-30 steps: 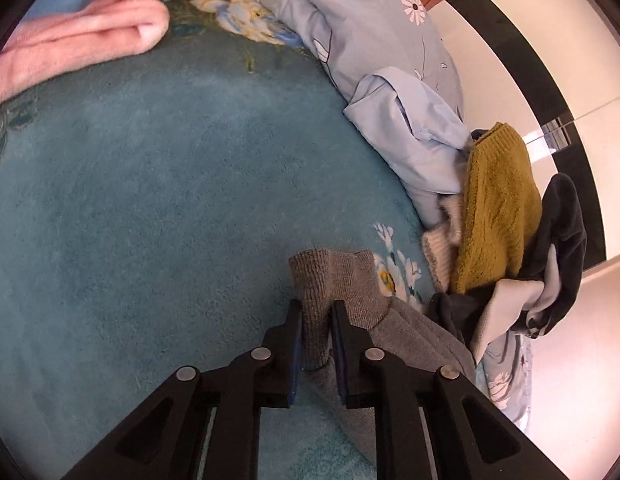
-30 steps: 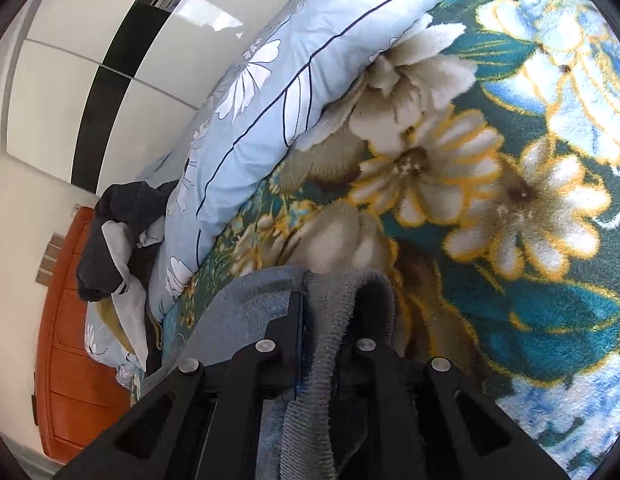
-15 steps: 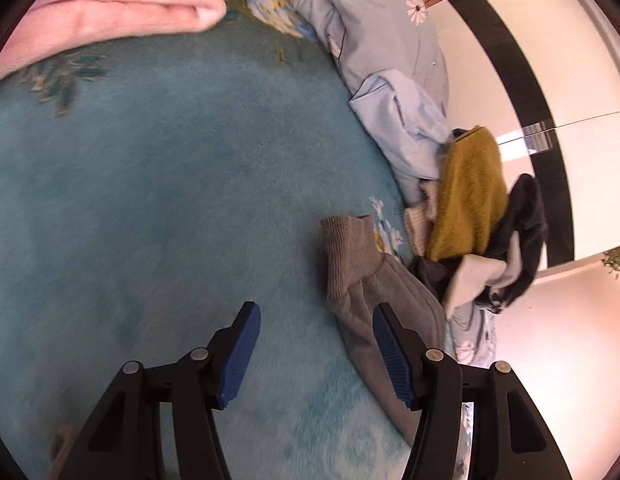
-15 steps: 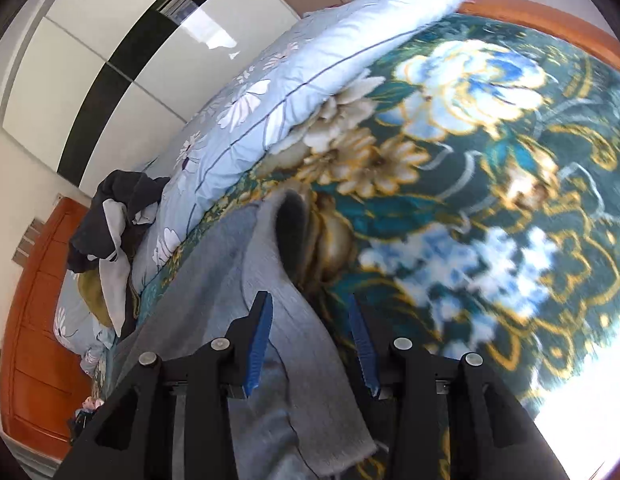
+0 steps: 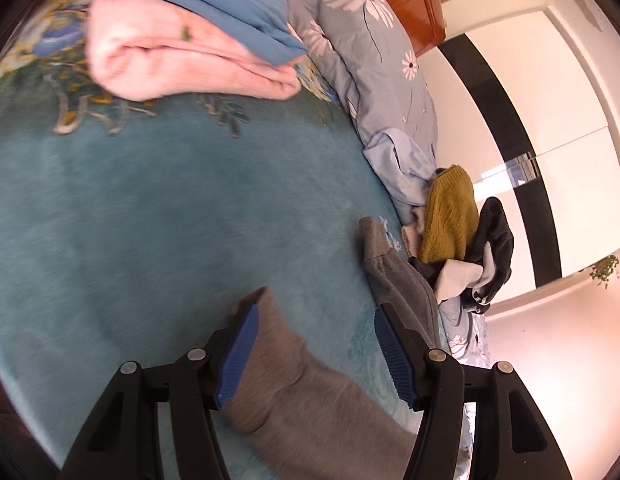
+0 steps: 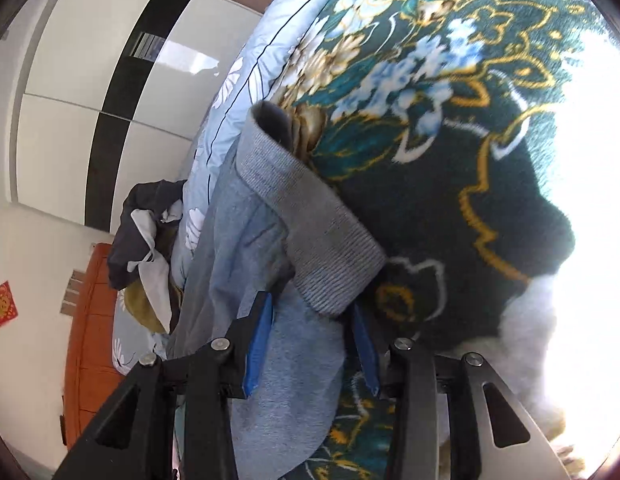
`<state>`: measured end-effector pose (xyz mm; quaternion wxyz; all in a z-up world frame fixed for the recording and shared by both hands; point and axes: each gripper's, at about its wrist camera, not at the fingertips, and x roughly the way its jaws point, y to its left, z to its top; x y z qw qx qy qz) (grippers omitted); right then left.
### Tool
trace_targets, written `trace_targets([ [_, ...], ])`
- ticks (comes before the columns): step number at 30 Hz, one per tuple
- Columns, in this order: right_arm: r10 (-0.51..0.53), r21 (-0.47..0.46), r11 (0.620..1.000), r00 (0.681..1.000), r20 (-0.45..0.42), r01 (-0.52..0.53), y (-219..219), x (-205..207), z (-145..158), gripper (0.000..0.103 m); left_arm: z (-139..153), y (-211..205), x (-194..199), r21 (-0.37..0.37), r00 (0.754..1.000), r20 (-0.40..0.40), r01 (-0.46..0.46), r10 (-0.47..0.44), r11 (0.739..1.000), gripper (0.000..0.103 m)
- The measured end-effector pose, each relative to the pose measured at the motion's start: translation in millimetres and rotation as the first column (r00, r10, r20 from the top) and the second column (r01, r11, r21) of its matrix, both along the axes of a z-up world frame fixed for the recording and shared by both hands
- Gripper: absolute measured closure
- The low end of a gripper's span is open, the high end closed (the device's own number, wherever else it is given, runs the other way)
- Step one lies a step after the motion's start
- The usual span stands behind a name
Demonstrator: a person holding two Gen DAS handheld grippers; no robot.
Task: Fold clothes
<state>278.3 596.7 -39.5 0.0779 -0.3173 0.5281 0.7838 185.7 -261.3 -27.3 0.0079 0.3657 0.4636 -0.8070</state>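
Left tongs (image 5: 313, 344): jaws opening, gripping nothing; grey trouser leg (image 5: 310, 384) lies under them.
Right tongs (image 6: 310, 340): jaws apart, pressing nothing; ribbed waistband (image 6: 310, 216) just ahead.
Trousers: flat on teal blanket (image 5: 150, 208), long axis running away from me.
Nearby: unfolded heap (image 5: 457, 240) right, folded pink-and-blue stack (image 5: 190, 40) far left.

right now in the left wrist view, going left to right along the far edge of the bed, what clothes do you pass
folded pink blanket → crumpled light blue shirt → mustard knitted sweater → black and white garment
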Motion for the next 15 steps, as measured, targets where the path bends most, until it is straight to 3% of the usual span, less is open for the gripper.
trace_targets([
  [1, -0.006, 0.009, 1.0, 1.0, -0.003, 0.006, -5.3, -2.1, 0.3, 0.062, -1.5, -2.2, 8.2, 0.003, 1.0, 0.0, 0.0, 0.0, 1.0, 0.038],
  [3, -0.024, 0.01, 1.0, 1.0, -0.007, 0.024, -14.1, -6.0, -0.2, 0.076, -5.5, -5.3, 21.5, 0.009, 1.0, 0.004, -0.004, 0.004, 1.0, 0.038],
  [4, -0.03, -0.015, 0.999, 0.999, -0.014, 0.029, -17.0, -7.6, -1.9, 0.091, -7.5, -6.4, 27.3, 0.009, 1.0, 0.005, -0.008, 0.008, 1.0, 0.037],
  [7, -0.046, -0.001, 0.999, 0.999, -0.019, 0.046, -24.9, -5.5, 7.5, 0.094, -13.3, -9.0, 40.5, 0.017, 1.0, 0.012, -0.005, 0.005, 1.0, 0.037],
  [12, -0.168, 0.075, 0.981, 0.976, -0.135, 0.179, -11.4, 38.3, 52.4, 0.095, -20.7, -9.4, 53.5, 0.033, 1.0, 0.007, 0.016, -0.016, 0.999, 0.034],
  [15, -0.234, 0.075, 0.967, 0.966, -0.11, 0.243, 1.7, 55.9, 50.1, 0.095, -31.9, -3.7, 52.7, 0.057, 0.999, 0.022, 0.031, -0.032, 0.998, 0.034],
])
